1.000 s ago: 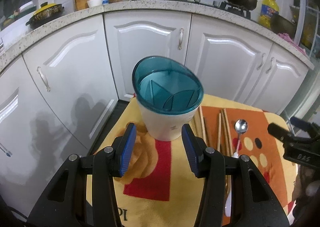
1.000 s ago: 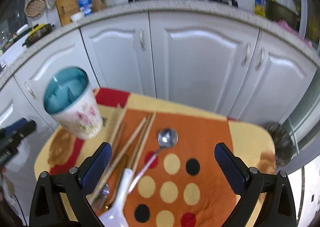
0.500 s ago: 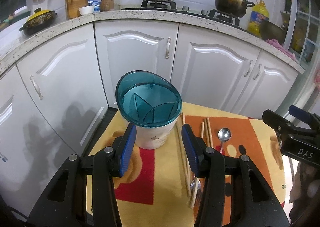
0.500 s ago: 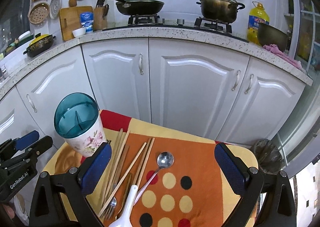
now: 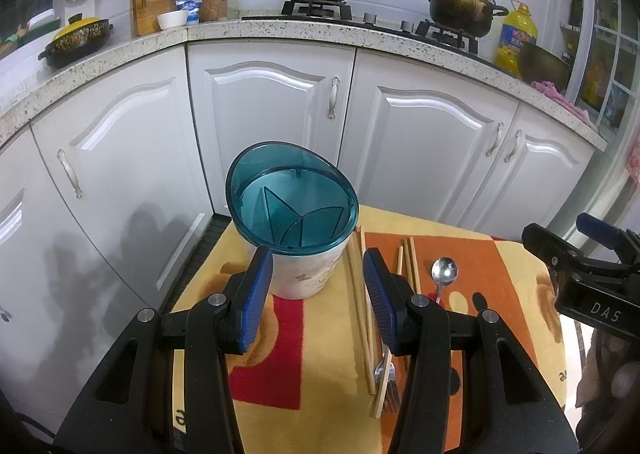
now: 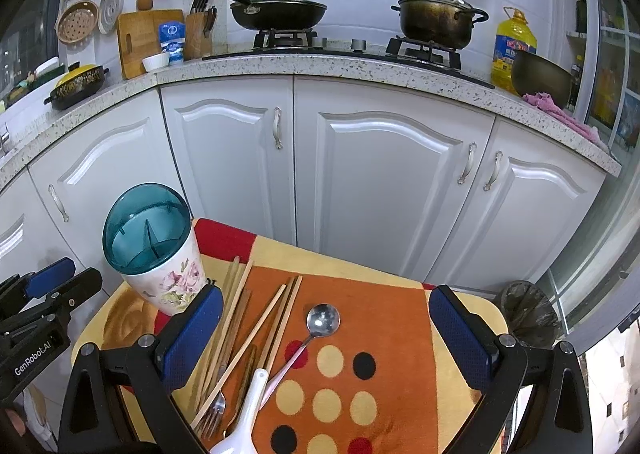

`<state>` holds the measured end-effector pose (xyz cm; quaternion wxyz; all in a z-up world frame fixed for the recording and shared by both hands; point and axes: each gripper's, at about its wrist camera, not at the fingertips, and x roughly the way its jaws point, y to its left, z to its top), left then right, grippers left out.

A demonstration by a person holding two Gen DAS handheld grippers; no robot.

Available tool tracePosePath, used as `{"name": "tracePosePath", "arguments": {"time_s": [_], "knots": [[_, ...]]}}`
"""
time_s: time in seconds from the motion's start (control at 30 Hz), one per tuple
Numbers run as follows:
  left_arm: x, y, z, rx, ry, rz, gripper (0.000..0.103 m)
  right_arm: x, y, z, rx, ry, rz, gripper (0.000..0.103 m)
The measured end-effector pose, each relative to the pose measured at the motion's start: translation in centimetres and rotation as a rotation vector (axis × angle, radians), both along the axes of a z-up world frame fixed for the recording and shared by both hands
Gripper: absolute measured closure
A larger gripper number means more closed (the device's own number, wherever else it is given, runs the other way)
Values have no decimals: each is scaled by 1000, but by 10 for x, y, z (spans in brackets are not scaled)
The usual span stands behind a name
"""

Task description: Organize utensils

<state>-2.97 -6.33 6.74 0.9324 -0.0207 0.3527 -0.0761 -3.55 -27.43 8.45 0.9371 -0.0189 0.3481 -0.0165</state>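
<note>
Comparing with a second ago, your views have lifted: the stove and pots now show above the counter, and the right view's blur has cleared. Your utensil holder (image 6: 154, 254) stands upright at the left end of the patterned cloth (image 6: 380, 318), its teal divided insert holding nothing in any compartment. Chopsticks (image 6: 244, 330), a fork (image 6: 212, 414), a metal spoon (image 6: 323, 320) and a white spoon (image 6: 246, 414) all lie loose on the cloth beside it. Your left gripper (image 5: 318, 274) hovers just short of the holder, jaws spread wide and gripping nothing. Your right gripper (image 6: 324, 338) hangs above the utensils, jaws at full spread, touching nothing.
</note>
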Motion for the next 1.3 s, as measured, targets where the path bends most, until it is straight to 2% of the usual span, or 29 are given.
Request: {"name": "tracePosePath", "arguments": {"time_s": [0.6, 1.3], "knots": [[0, 1, -7, -8, 20, -11, 56, 1, -2, -10, -36, 26, -5, 1], [8, -2, -26, -44, 94, -76, 57, 8, -22, -36, 0, 122, -15, 1]]}}
